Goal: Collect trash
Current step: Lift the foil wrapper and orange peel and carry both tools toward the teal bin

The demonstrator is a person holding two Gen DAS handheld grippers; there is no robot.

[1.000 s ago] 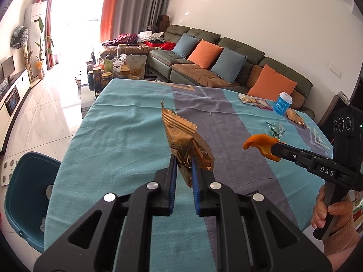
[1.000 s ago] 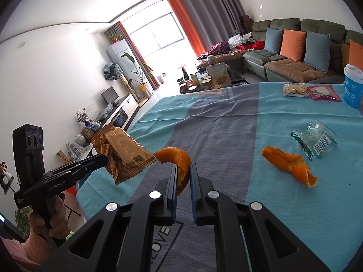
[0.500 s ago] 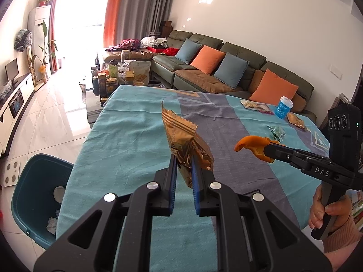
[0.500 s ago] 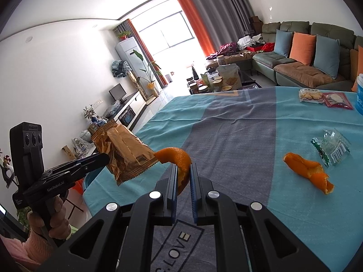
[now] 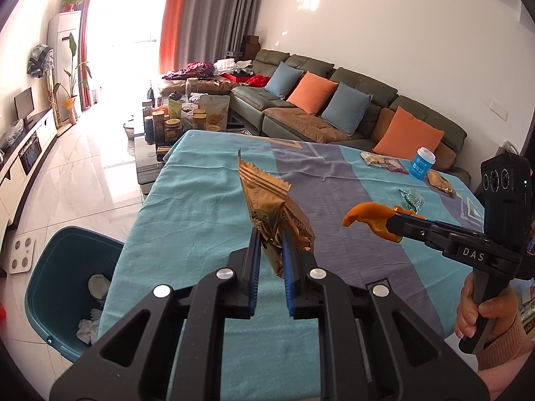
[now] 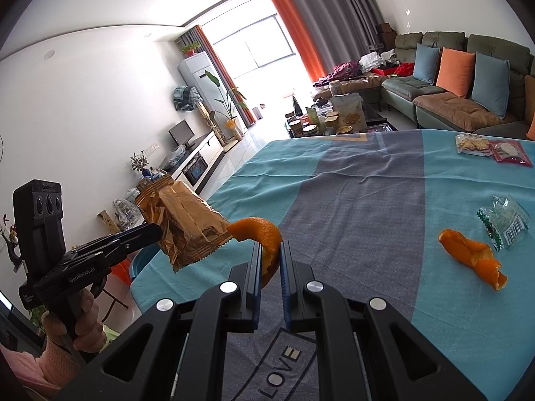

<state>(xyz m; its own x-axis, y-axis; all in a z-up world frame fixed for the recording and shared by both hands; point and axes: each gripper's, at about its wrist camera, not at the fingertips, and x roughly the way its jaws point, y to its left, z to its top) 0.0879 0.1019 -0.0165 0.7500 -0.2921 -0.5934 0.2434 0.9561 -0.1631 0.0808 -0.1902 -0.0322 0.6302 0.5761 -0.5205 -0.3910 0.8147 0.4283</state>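
Observation:
My left gripper [image 5: 270, 234] is shut on a crumpled gold snack wrapper [image 5: 267, 200] that sticks up above the blue cloth-covered table [image 5: 200, 200]. My right gripper [image 6: 270, 247] is shut on a curl of orange peel [image 6: 262, 234]. In the left wrist view the right gripper [image 5: 391, 225] comes in from the right with the orange peel [image 5: 366, 212] at its tip. In the right wrist view the left gripper [image 6: 157, 232] holds the gold wrapper [image 6: 187, 224] at the left. A teal bin [image 5: 67, 287] with crumpled paper stands on the floor beside the table's left edge.
On the table lie a second orange peel [image 6: 474, 257], a clear green-edged wrapper [image 6: 505, 222], snack packets [image 6: 491, 147] and a blue cup [image 5: 423, 162]. A sofa [image 5: 334, 107] with cushions stands behind, and a low table [image 5: 187, 117] with jars.
Both grippers, still holding their trash, have drifted left towards the table's edge; the teal bin shows more fully and nearer in the left wrist view.

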